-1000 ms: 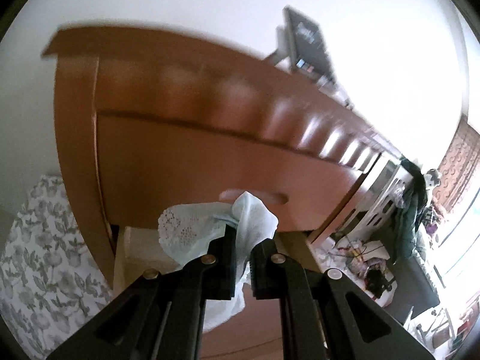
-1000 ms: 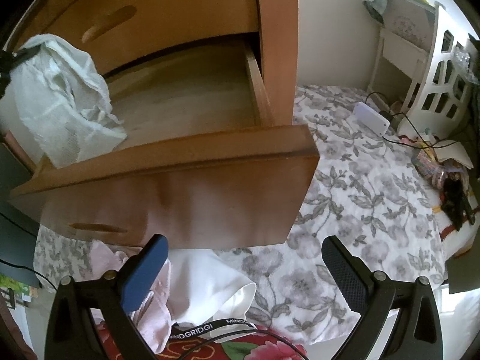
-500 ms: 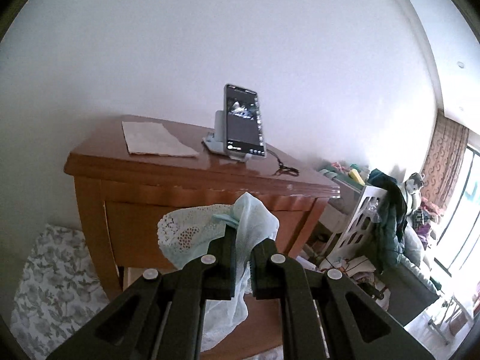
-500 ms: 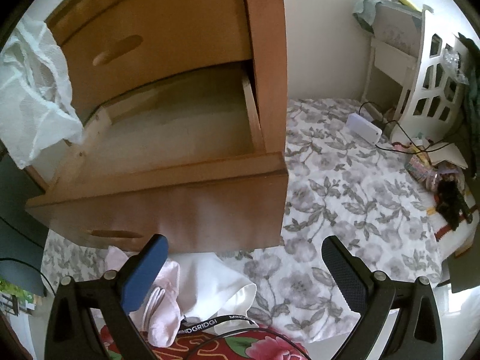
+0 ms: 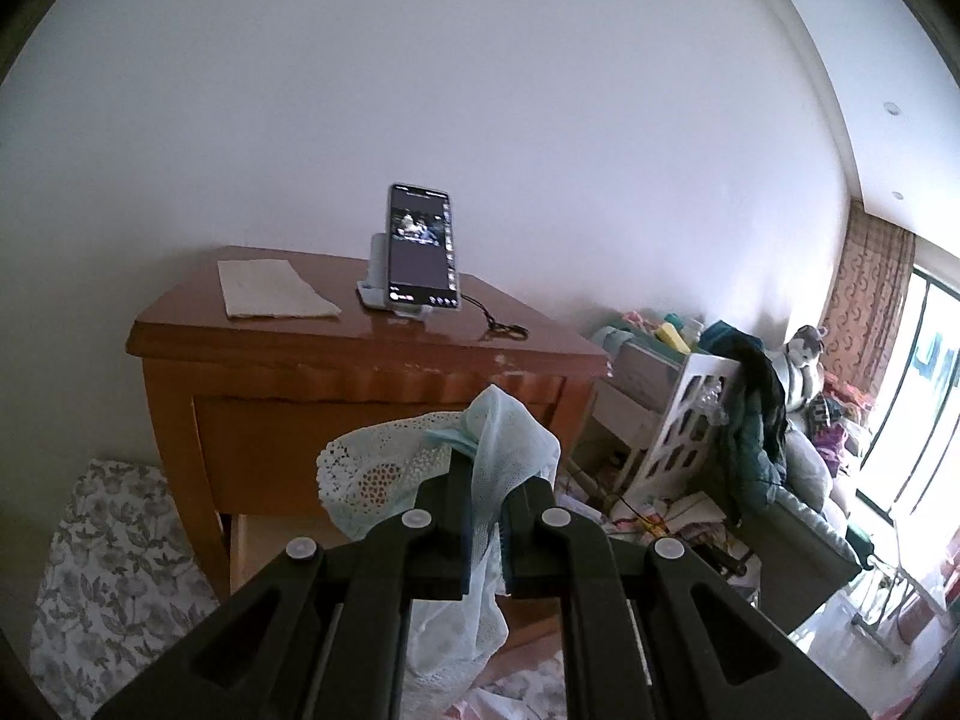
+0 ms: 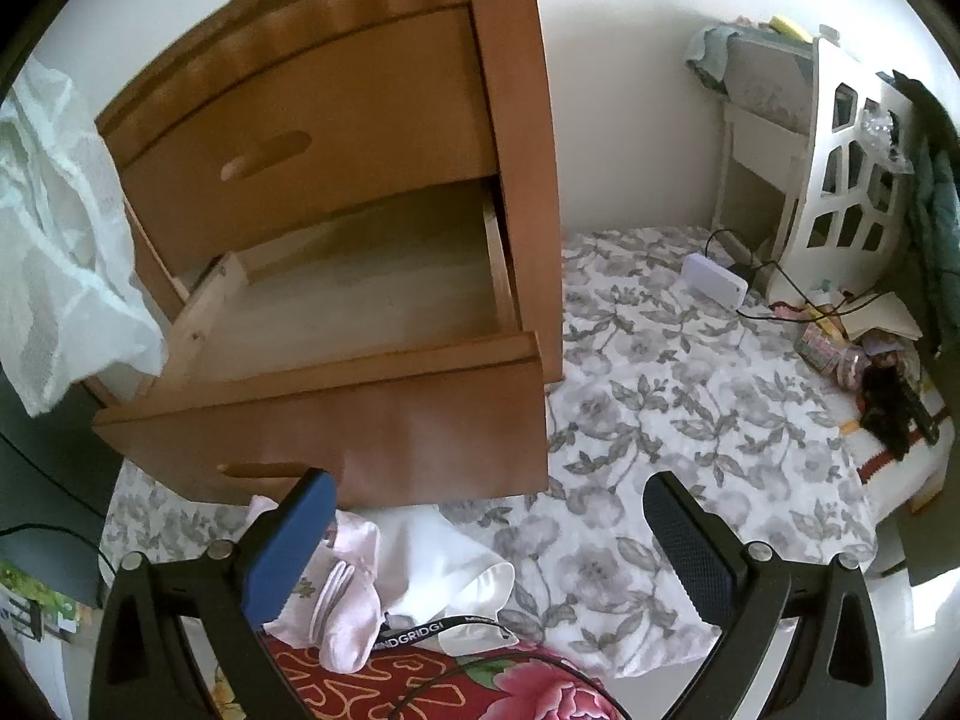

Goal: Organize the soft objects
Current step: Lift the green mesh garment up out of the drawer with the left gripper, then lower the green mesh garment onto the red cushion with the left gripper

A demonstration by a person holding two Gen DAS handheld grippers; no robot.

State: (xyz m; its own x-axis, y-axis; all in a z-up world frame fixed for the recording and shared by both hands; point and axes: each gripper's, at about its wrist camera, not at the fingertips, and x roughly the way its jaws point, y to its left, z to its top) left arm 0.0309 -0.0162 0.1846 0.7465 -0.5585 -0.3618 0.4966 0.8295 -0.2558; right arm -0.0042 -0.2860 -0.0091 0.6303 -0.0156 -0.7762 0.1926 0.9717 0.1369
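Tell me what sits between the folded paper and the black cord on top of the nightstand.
A phone propped upright on a grey stand, between the folded paper and the black cord; the left wrist view shows it.

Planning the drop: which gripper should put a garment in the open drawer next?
Left. The left gripper is shut on the pale mesh cloth; the right gripper is open, empty, above the open drawer.

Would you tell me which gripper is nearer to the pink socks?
Right. The right gripper hangs open just above the pink socks on the floor; the left gripper is raised beside the nightstand, shut on the lace cloth.
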